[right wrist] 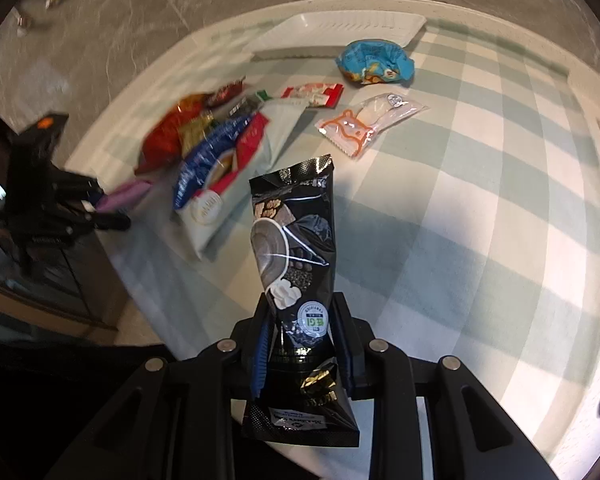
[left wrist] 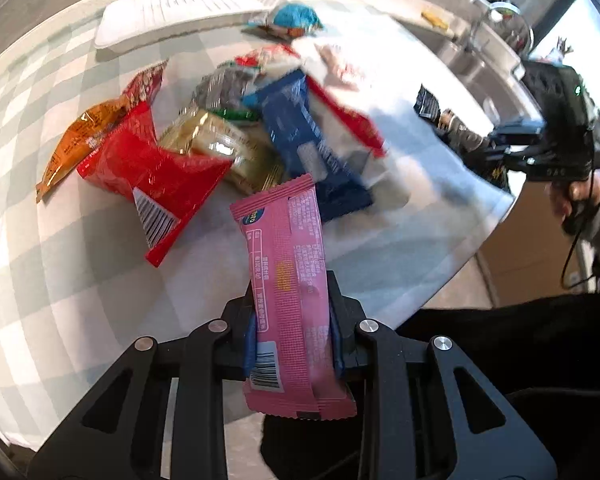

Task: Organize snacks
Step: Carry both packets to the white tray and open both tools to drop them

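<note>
My left gripper (left wrist: 294, 316) is shut on a pink snack packet (left wrist: 290, 280) and holds it above the checked tablecloth. My right gripper (right wrist: 300, 336) is shut on a black snack packet (right wrist: 294, 256), also held above the cloth. A pile of snacks lies ahead: a red bag (left wrist: 152, 176), an orange packet (left wrist: 80, 136), a gold packet (left wrist: 228, 148), a blue packet (left wrist: 300, 136). A light blue bag (right wrist: 374, 60) and a clear packet with an orange bear (right wrist: 364, 124) lie apart. A white tray (left wrist: 184, 8) stands at the table's far edge; it also shows in the right wrist view (right wrist: 340, 32).
The round table (right wrist: 480, 208) wears a green and white checked cloth. The right gripper (left wrist: 548, 136) shows at the left wrist view's right edge, the left gripper (right wrist: 40, 196) at the right wrist view's left. A counter with a sink (left wrist: 480, 52) stands beyond the table.
</note>
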A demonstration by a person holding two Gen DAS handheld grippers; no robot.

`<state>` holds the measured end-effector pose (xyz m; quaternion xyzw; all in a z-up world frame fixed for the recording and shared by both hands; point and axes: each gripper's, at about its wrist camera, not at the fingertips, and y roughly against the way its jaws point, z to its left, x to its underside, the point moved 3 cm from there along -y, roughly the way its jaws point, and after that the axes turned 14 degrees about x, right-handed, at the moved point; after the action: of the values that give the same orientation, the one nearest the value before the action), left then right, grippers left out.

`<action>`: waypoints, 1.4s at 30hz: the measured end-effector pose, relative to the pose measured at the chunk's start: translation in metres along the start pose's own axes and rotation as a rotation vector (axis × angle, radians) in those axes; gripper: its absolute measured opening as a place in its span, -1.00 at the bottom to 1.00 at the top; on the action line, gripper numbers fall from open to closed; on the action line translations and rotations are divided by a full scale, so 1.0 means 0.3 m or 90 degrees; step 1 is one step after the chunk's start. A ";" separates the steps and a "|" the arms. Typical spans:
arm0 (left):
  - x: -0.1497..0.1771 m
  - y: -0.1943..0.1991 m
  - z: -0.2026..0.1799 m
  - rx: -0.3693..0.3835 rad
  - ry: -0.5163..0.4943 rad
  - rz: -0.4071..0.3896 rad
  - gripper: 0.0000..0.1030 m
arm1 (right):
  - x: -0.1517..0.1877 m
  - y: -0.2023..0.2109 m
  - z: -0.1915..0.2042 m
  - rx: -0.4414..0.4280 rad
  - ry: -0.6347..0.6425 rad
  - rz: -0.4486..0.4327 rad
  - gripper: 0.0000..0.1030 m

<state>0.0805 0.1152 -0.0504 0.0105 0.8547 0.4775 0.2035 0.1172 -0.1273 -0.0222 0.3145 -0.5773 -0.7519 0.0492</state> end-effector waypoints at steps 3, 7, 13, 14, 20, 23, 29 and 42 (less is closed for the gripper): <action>-0.044 0.045 -0.016 0.016 0.017 -0.028 -0.51 | -0.019 0.021 -0.019 -0.038 -0.031 -0.002 -0.41; -0.145 0.128 0.015 0.041 0.035 -0.071 -0.51 | -0.086 0.032 -0.034 -0.074 -0.067 -0.010 -0.41; -0.334 0.267 0.162 0.065 0.047 -0.119 -0.51 | -0.320 0.029 -0.072 -0.129 -0.129 -0.035 -0.41; -0.379 0.285 0.199 0.062 0.048 -0.126 -0.51 | -0.366 0.027 -0.078 -0.137 -0.139 -0.039 -0.41; -0.625 0.342 0.406 0.042 0.069 -0.143 -0.51 | -0.655 -0.027 -0.103 -0.141 -0.179 -0.061 -0.41; -0.752 0.328 0.504 0.045 0.080 -0.146 -0.51 | -0.794 -0.089 -0.118 -0.136 -0.206 -0.059 -0.41; -0.966 0.223 0.668 0.042 0.098 -0.138 -0.51 | -0.963 -0.232 -0.173 -0.117 -0.265 -0.037 -0.41; -1.169 0.033 0.861 0.008 0.125 -0.121 -0.47 | -1.132 -0.499 -0.311 -0.012 -0.324 0.001 -0.35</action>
<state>0.4927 0.2559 -0.0431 -0.1159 0.8705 0.4498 0.1627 0.4807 -0.0078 -0.0280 0.1141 -0.5646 -0.8120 -0.0940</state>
